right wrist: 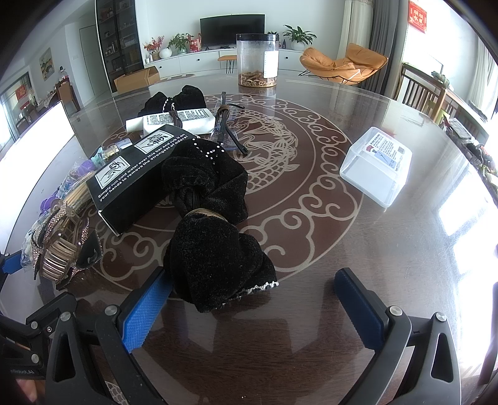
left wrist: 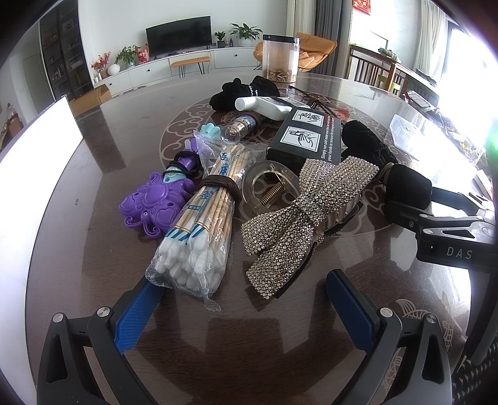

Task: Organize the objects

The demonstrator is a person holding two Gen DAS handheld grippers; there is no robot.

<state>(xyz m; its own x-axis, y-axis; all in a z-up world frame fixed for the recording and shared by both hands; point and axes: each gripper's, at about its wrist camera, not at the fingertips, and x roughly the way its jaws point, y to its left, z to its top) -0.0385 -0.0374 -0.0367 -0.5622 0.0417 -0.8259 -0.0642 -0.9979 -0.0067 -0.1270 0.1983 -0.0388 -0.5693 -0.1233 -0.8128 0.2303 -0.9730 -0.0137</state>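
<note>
We note a dark glossy table (right wrist: 358, 249) with pale dragon inlay, television (right wrist: 232, 29) far behind. Both tongs (left wrist: 242, 308) (right wrist: 255, 308) spread, empty; black scrunchie (right wrist: 211, 243) near right tongs.

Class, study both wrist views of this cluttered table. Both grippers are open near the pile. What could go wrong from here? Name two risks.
1. The left gripper spans both the cotton swab bag and the rhinestone bow clip, so closing might catch both.
2. The black velvet scrunchie leans against the black box; pulling it with the right gripper could drag the box.
</note>
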